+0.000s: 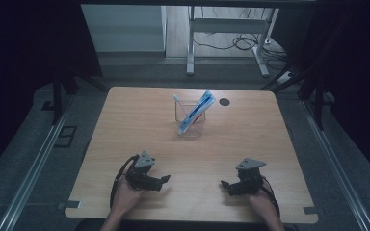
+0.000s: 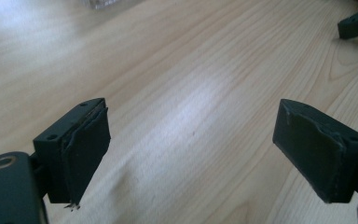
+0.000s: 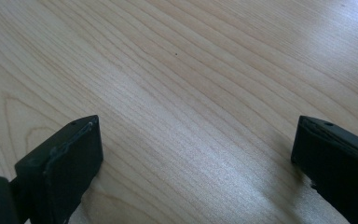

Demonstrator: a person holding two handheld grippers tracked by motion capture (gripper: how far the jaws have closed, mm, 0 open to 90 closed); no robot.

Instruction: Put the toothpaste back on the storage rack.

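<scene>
Left gripper [image 1: 163, 180] and right gripper [image 1: 225, 184] are resting at the near worktop [image 1: 125, 120] edge, jaws wide and empty; the clear cup [image 1: 191, 120] holding a toothpaste tube [image 1: 197, 113] is standing well beyond them, centred

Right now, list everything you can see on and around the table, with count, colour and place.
table: one, light wood, centre.
clear container: one, transparent, far middle of the table.
toothpaste tube: one, blue and white, leaning in the container.
toothbrush: one, white, apparently standing in the container.
round spot: one, dark, right of the container.
desk frame: one, grey, behind the table.
left tongs: one, black, open, near left.
right tongs: one, black, open, near right.
</scene>
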